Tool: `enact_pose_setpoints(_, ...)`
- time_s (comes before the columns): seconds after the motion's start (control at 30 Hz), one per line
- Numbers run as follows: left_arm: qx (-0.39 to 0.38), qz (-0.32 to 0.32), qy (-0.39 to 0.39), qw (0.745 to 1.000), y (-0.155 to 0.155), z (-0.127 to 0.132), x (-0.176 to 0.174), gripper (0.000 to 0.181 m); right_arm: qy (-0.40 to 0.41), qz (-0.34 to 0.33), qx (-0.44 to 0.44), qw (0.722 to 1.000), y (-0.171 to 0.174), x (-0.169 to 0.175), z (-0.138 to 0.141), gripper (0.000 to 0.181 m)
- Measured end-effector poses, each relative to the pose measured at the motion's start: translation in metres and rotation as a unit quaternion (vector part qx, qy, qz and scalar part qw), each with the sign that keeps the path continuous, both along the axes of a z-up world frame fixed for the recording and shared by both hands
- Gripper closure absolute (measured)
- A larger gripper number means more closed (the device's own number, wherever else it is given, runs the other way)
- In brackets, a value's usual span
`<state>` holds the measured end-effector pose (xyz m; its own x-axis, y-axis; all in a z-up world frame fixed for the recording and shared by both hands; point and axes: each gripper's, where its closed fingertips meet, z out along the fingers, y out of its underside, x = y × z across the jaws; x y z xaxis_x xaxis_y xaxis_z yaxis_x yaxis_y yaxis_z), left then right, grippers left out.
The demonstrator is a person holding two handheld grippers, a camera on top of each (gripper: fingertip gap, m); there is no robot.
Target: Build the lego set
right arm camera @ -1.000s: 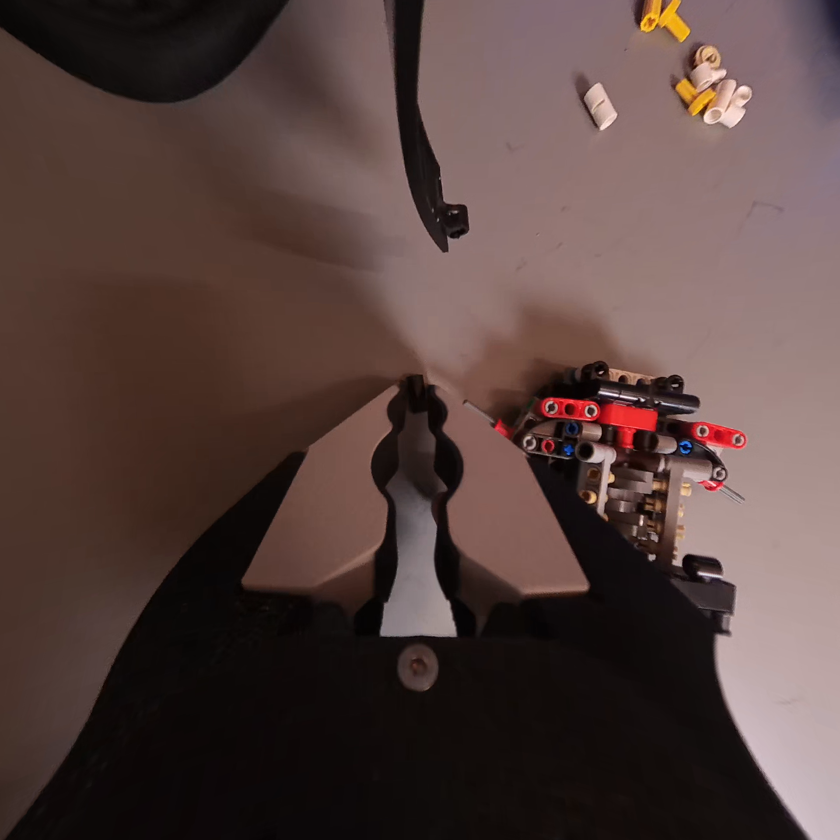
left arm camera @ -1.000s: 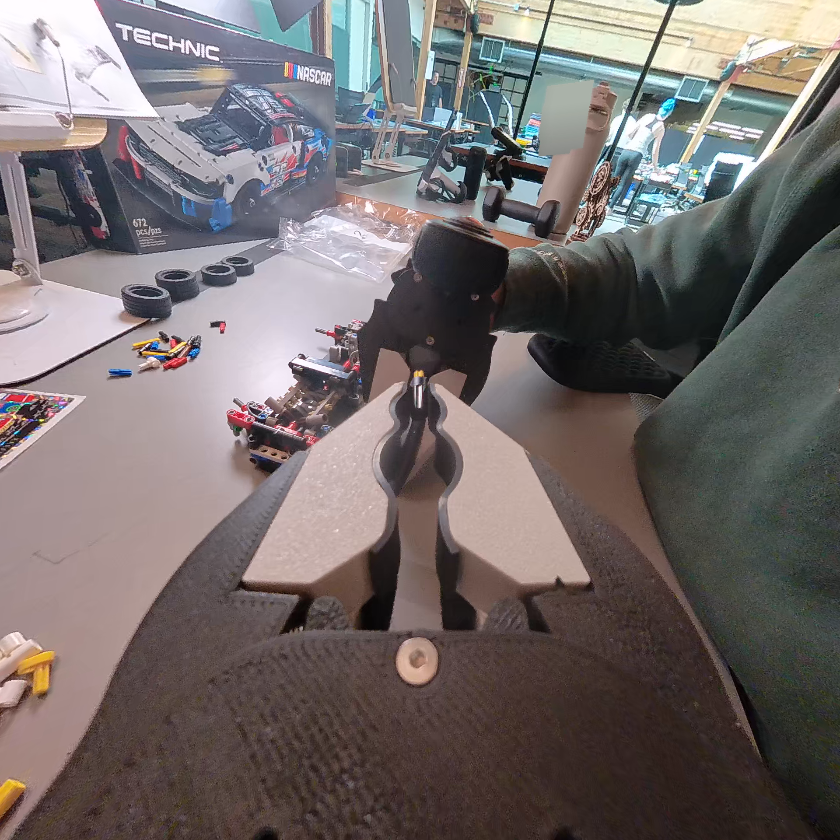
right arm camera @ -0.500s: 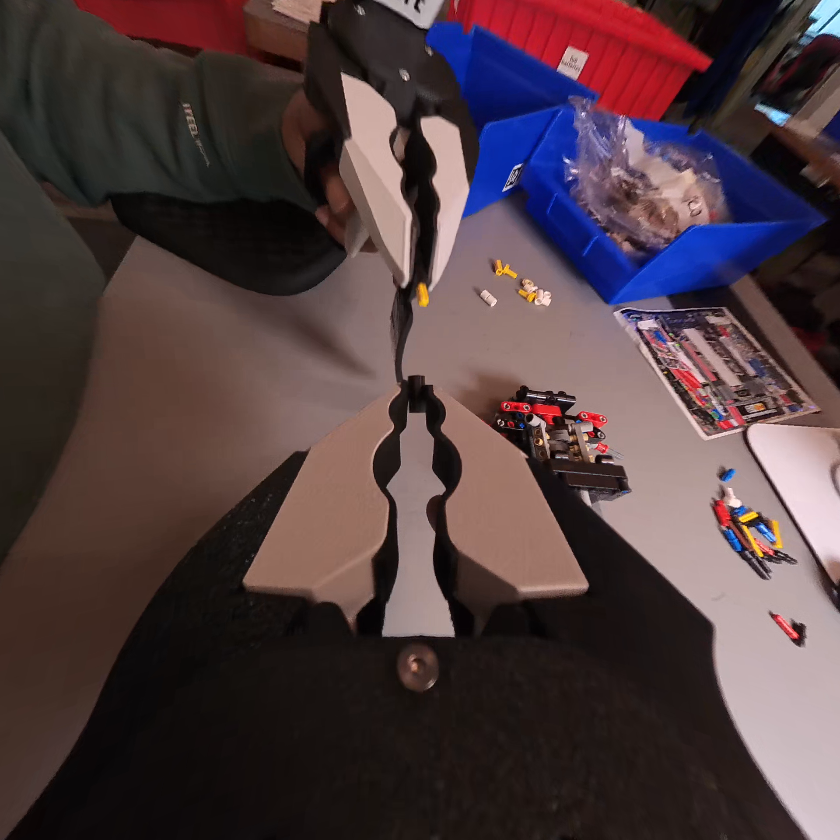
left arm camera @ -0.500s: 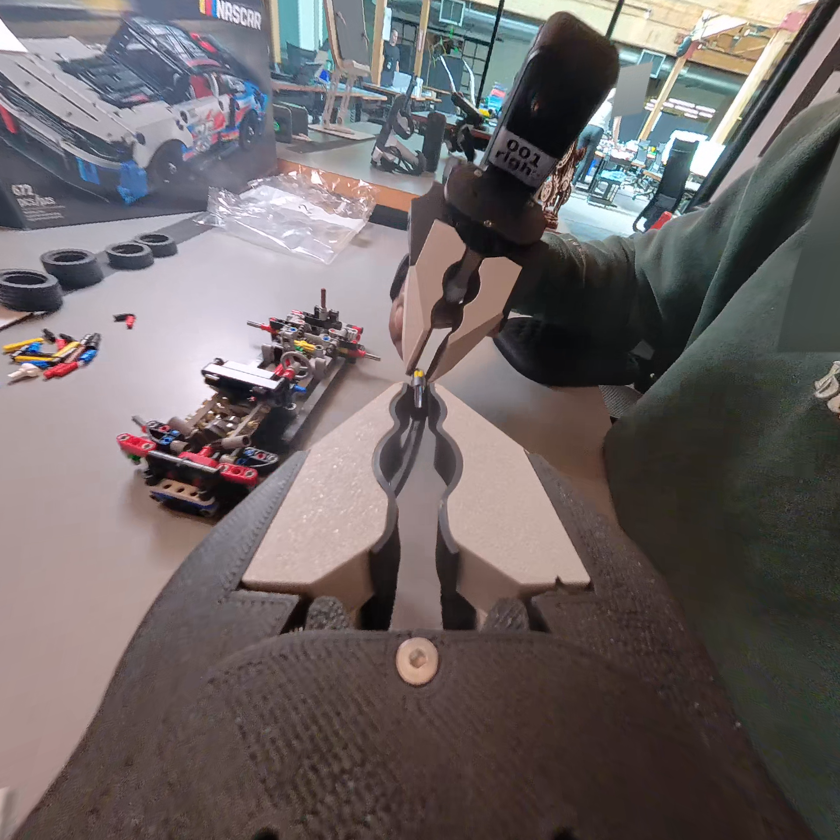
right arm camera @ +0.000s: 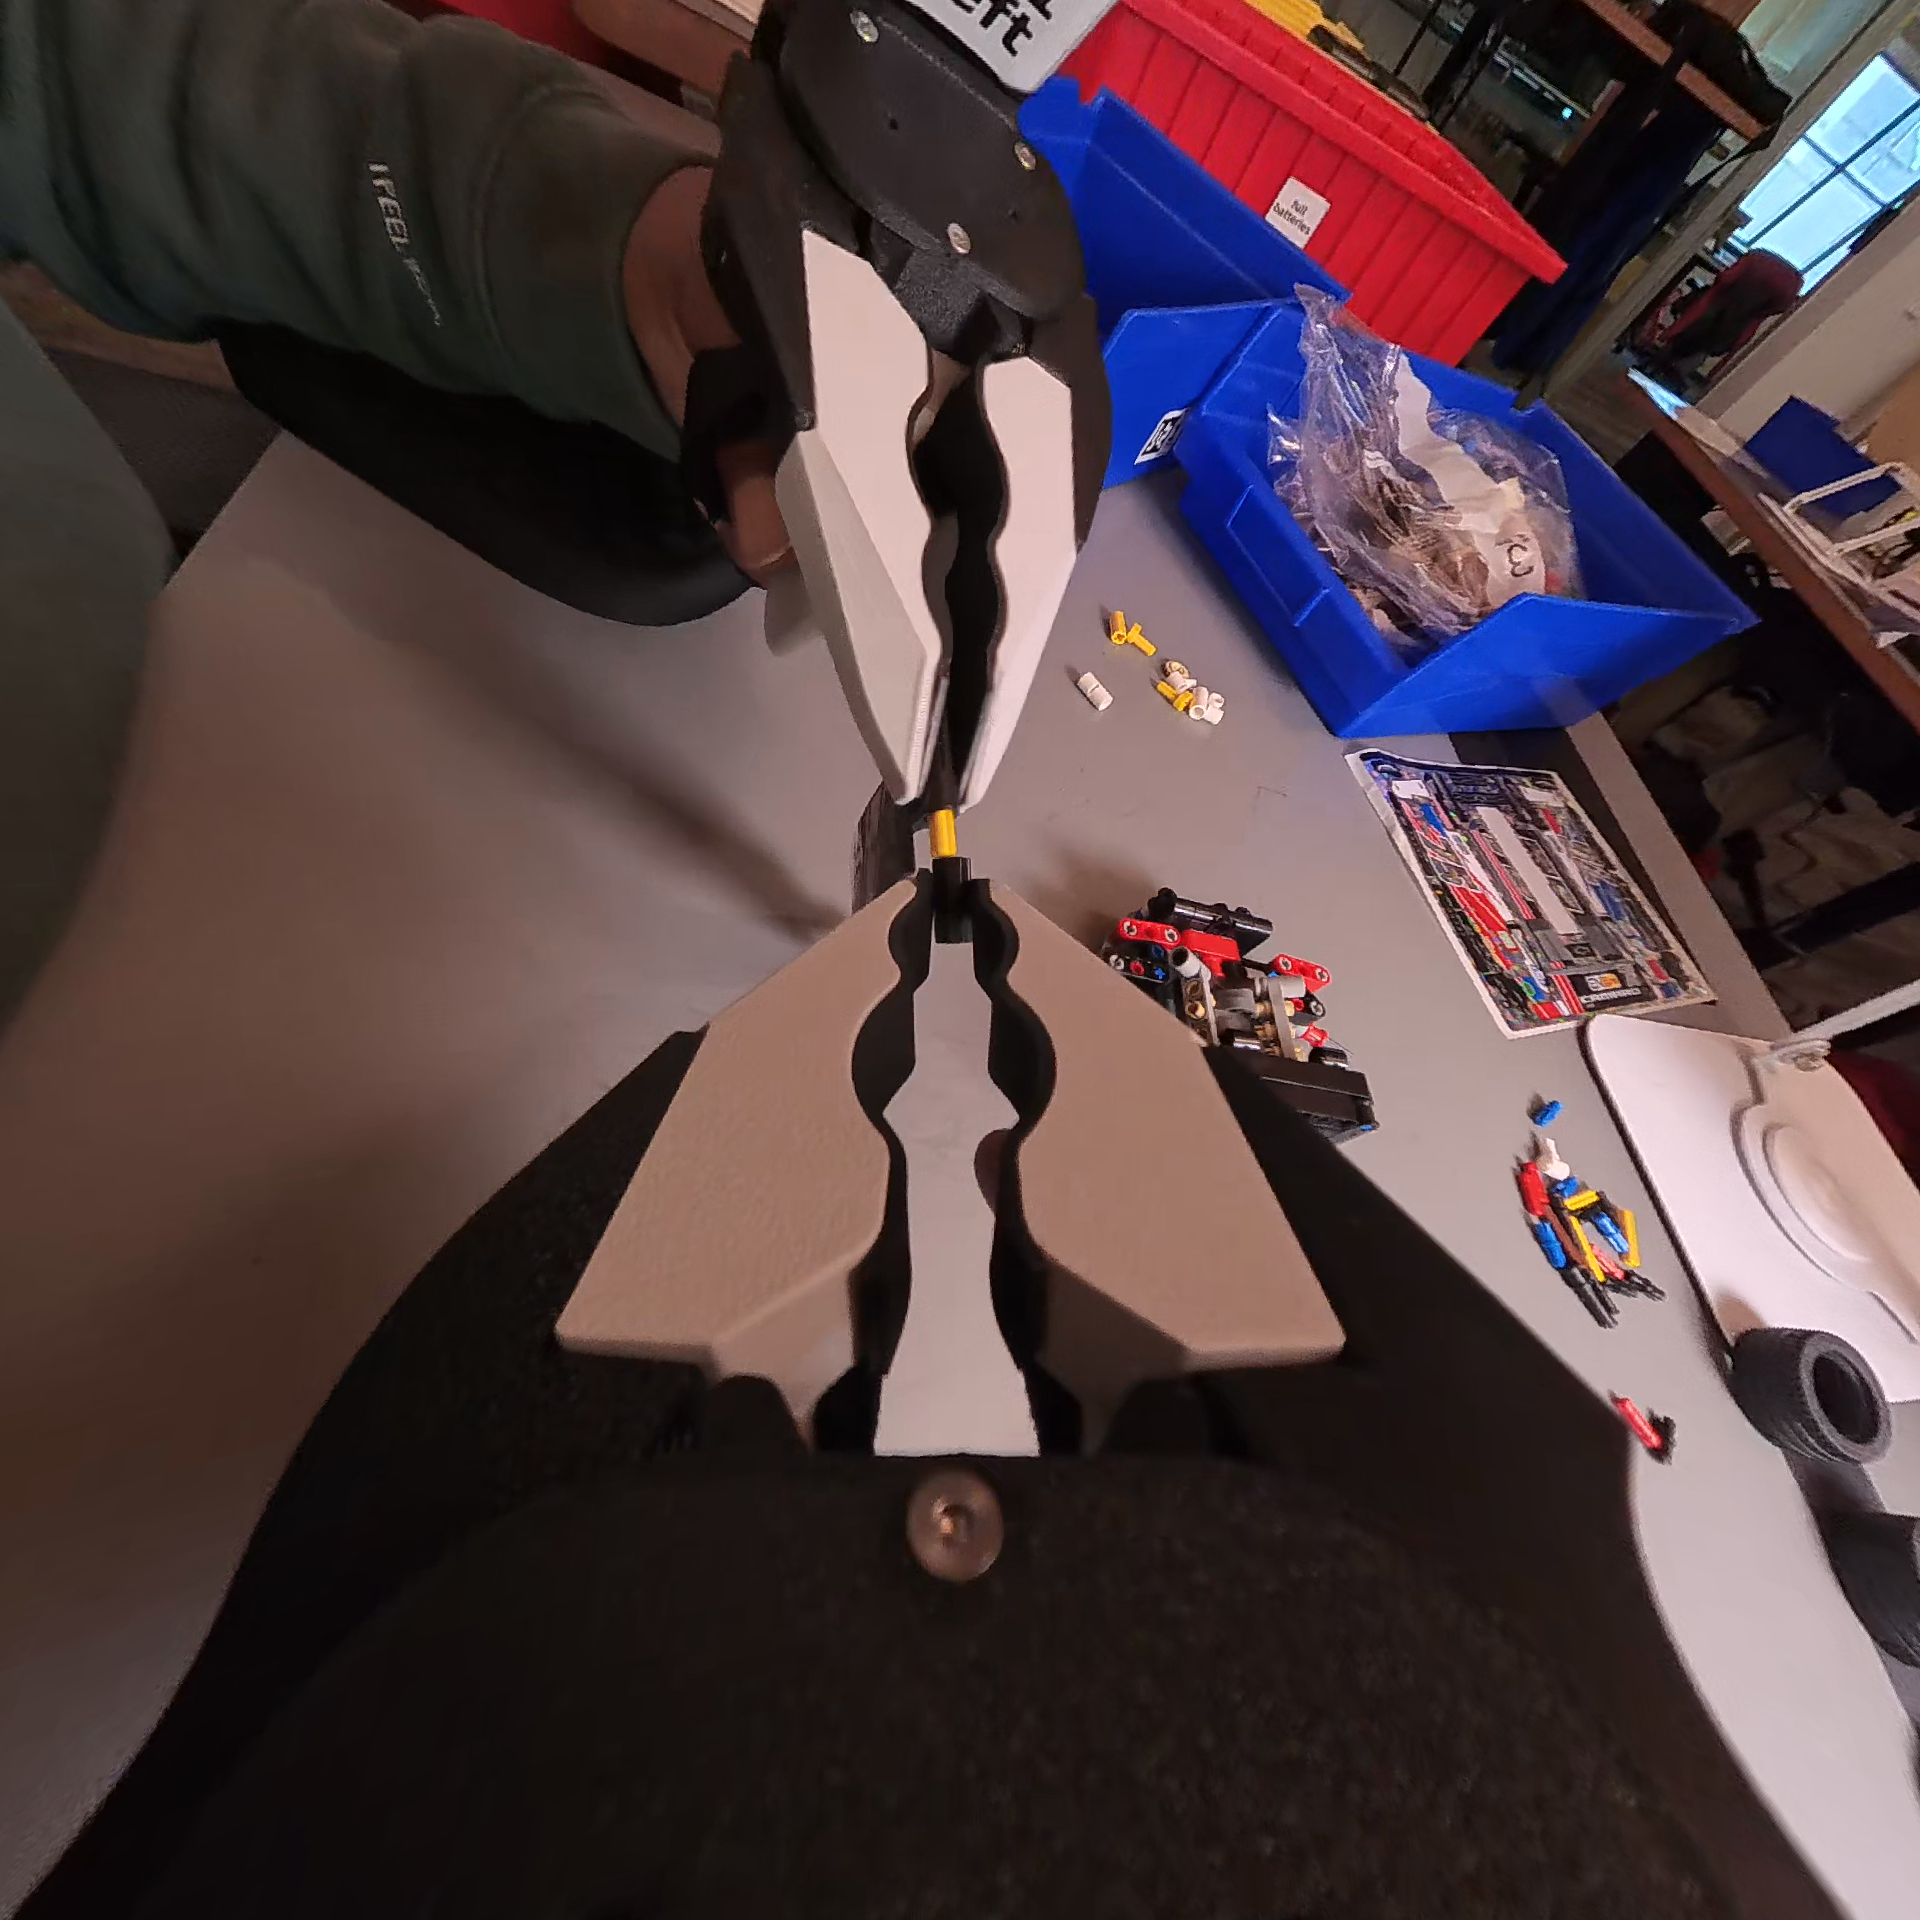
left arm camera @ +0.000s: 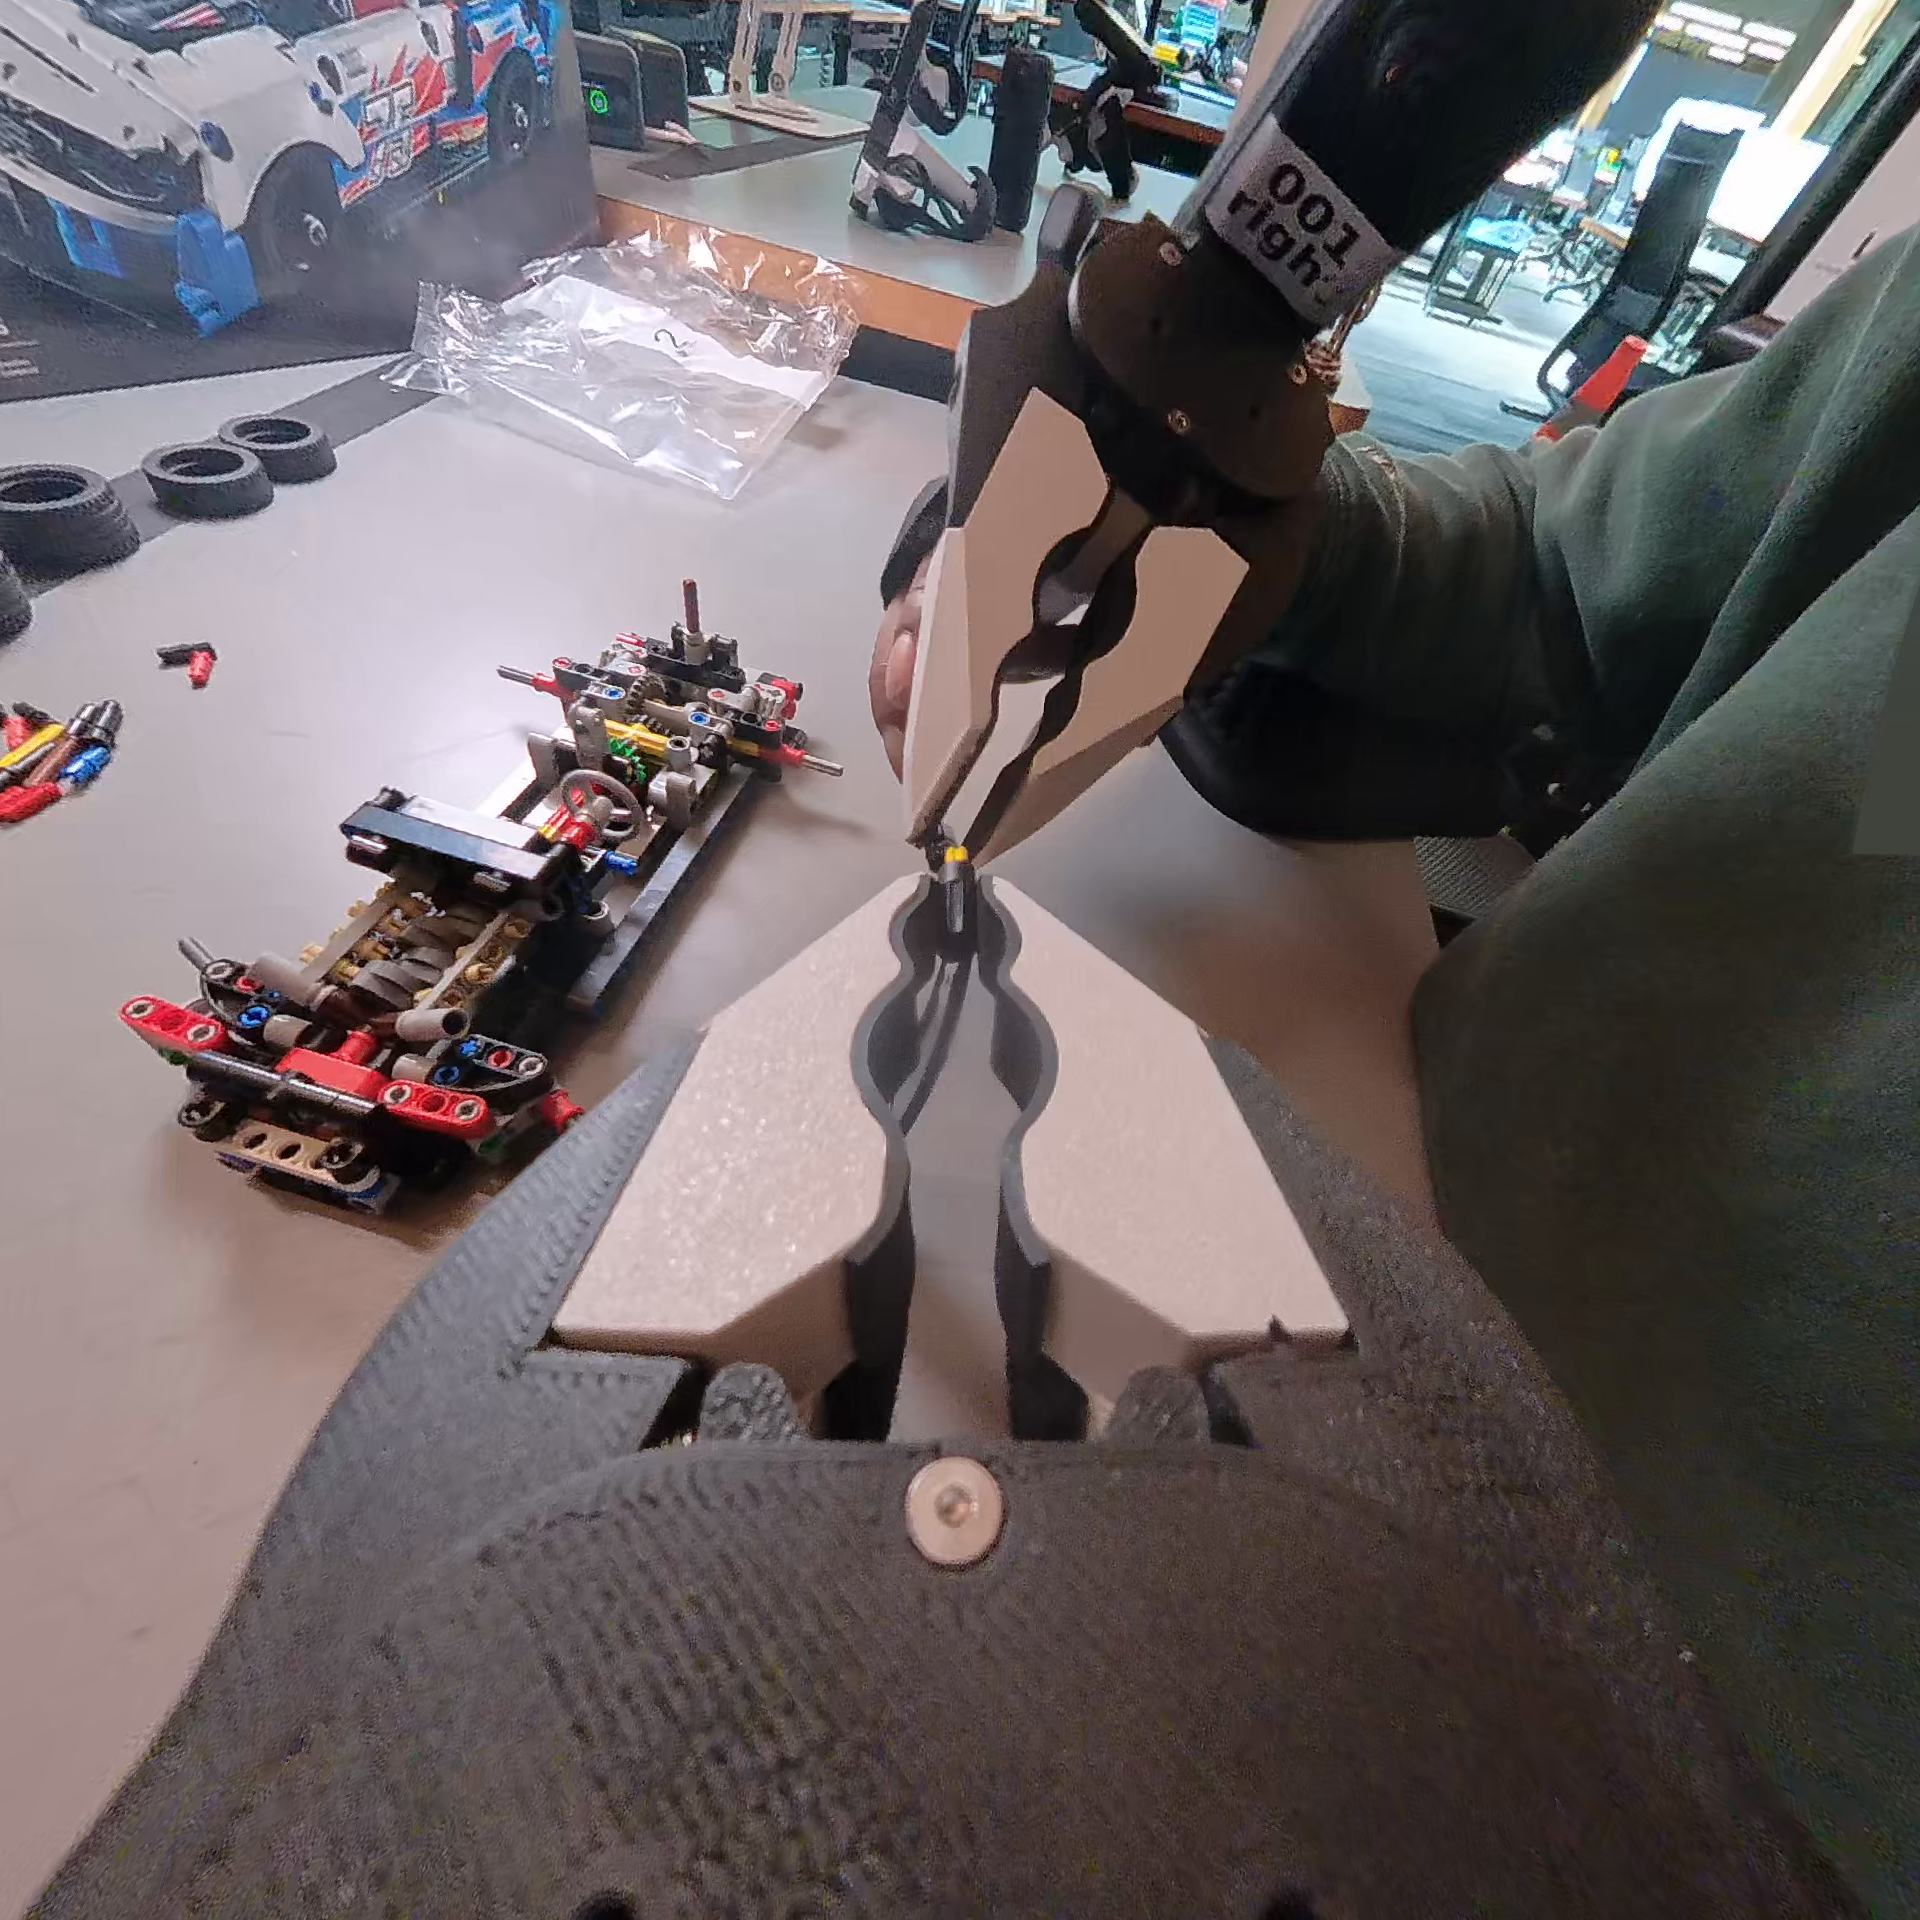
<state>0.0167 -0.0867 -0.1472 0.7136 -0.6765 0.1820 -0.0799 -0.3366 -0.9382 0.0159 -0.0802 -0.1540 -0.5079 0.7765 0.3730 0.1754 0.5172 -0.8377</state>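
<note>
Since half a second ago the two tools have drawn closer, tip to tip, above the counter (left arm camera: pixel 312 1351). The left hand-held gripper (left arm camera: pixel 951 894) is pinched on a long curved black piece (left arm camera: pixel 940 997) with a yellow pin (right arm camera: pixel 942 828) at its end; the right hand-held gripper (right arm camera: pixel 949 896) is pinched on a small black connector (right arm camera: pixel 949 878). In the right wrist view the pin meets the connector, so the step in hand looks like pressing the two together; next they must stay in line for a straight push.

Just left of the tips in the left wrist view lies the half-built car chassis (left arm camera: pixel 468 935) on the grey counter. Beyond the chassis lie loose pins (left arm camera: pixel 52 748), tyres (left arm camera: pixel 208 478), an empty clear bag (left arm camera: pixel 623 353) and the set's box (left arm camera: pixel 260 156). Past those, a workshop with desks and chairs.
</note>
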Motion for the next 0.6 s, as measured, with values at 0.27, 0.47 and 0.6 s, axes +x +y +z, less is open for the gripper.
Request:
enact_pose_setpoints(0.27, -0.025, 0.012, -0.025, 0.999, 0.0006, -0.0001, -0.0043, 0.177, 0.017, -0.016, 0.038, 0.999, 0.0010, -0.0035, 0.0014, 0.177)
enact_pose_setpoints(0.47, -0.039, 0.019, -0.045, 0.998, 0.0019, 0.0003, -0.0064, 0.177, 0.036, -0.020, 0.070, 0.997, 0.0005, -0.0048, 0.0033, 0.178)
enact_pose_setpoints(0.6, -0.044, 0.025, -0.049, 0.998, 0.0029, -0.0002, -0.0076, 0.177, 0.046, -0.028, 0.092, 0.994, 0.0015, -0.0061, 0.0034, 0.178)
